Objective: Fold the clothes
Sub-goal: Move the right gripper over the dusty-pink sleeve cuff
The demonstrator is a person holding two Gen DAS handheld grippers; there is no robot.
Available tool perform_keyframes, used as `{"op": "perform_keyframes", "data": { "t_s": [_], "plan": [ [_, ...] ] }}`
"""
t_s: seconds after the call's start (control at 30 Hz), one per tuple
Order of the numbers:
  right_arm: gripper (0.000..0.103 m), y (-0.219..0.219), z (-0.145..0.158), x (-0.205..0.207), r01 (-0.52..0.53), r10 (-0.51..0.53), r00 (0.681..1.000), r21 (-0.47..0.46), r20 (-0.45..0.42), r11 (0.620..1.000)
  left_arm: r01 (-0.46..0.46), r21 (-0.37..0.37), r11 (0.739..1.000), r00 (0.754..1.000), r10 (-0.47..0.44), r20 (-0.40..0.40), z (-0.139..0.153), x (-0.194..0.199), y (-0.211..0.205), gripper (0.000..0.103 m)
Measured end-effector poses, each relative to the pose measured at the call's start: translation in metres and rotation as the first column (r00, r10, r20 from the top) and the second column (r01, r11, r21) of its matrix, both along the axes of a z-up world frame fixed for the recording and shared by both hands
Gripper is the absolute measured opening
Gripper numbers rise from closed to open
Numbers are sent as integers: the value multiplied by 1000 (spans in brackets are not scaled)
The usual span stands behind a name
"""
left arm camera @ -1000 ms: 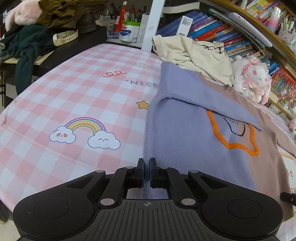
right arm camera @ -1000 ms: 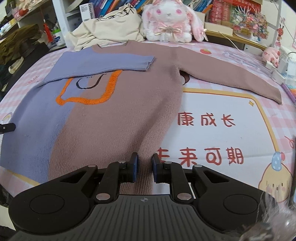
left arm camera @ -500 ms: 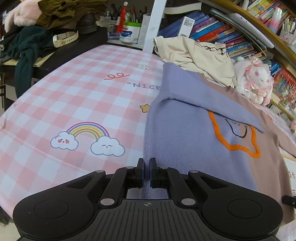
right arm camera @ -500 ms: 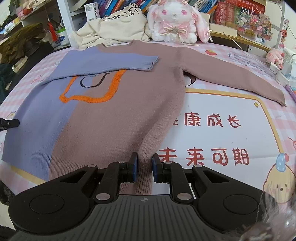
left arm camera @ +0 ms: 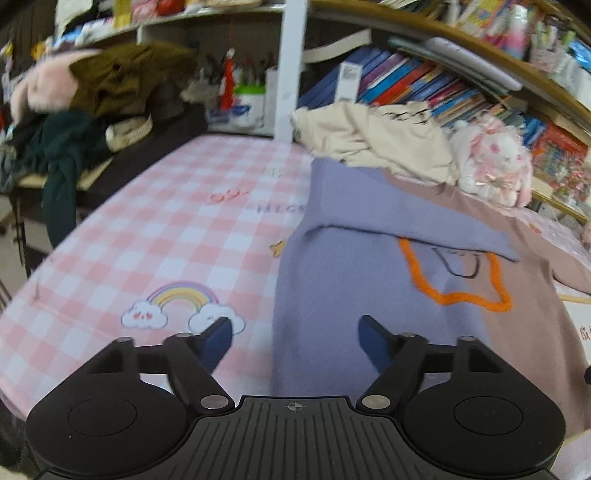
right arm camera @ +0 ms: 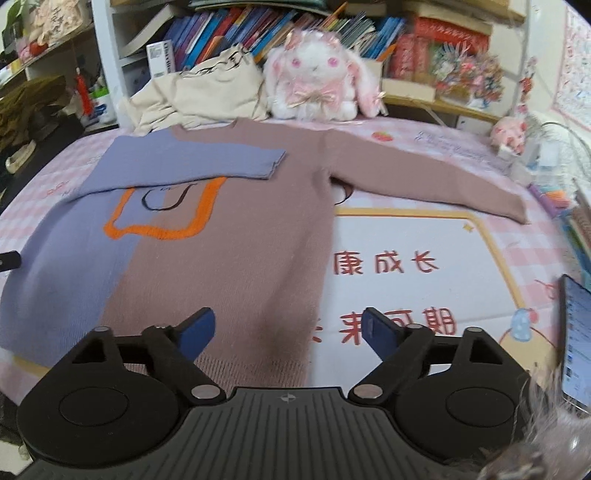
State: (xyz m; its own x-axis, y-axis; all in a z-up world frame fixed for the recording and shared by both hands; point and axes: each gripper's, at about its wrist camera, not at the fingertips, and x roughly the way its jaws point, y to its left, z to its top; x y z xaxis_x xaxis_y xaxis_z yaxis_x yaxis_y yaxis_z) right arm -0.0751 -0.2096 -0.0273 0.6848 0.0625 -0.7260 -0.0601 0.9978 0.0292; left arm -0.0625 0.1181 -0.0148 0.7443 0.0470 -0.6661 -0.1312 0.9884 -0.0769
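A purple and brown sweater (right arm camera: 229, 236) with an orange outline motif lies flat on the pink printed table cover. Its purple sleeve (right arm camera: 192, 162) is folded across the chest; the brown sleeve (right arm camera: 424, 177) stretches out to the right. My right gripper (right arm camera: 288, 328) stands open above the sweater's brown hem, holding nothing. In the left wrist view the sweater (left arm camera: 369, 280) fills the right half, and my left gripper (left arm camera: 295, 332) is open over its purple bottom-left corner, empty.
A cream garment (right arm camera: 207, 92) and a pink-white plush rabbit (right arm camera: 317, 74) sit at the table's back edge below bookshelves (right arm camera: 258, 29). A phone (right arm camera: 576, 339) lies at the right edge. Dark clothes (left arm camera: 74, 122) pile on a side table to the left.
Both grippers went from shut on the sweater's hem to wide open, letting it go. Both have lifted and drawn back a little; the sweater lies flat.
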Motion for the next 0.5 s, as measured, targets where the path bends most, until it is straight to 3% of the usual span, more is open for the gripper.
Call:
{"op": "perform_keyframes", "data": {
  "t_s": [0.1, 0.23, 0.5],
  "plan": [
    [95, 1, 2, -8, 16, -16, 1000, 0, 7, 1000, 30, 29, 999, 1000, -30, 4, 4, -4, -9, 84],
    [96, 3, 4, -19, 34, -34, 999, 4, 14, 999, 74, 41, 996, 997, -74, 5, 5, -15, -23, 90],
    [97, 3, 13, -44, 85, -84, 995, -23, 52, 996, 139, 52, 989, 990, -140, 6, -1, -21, -36, 91]
  ]
}}
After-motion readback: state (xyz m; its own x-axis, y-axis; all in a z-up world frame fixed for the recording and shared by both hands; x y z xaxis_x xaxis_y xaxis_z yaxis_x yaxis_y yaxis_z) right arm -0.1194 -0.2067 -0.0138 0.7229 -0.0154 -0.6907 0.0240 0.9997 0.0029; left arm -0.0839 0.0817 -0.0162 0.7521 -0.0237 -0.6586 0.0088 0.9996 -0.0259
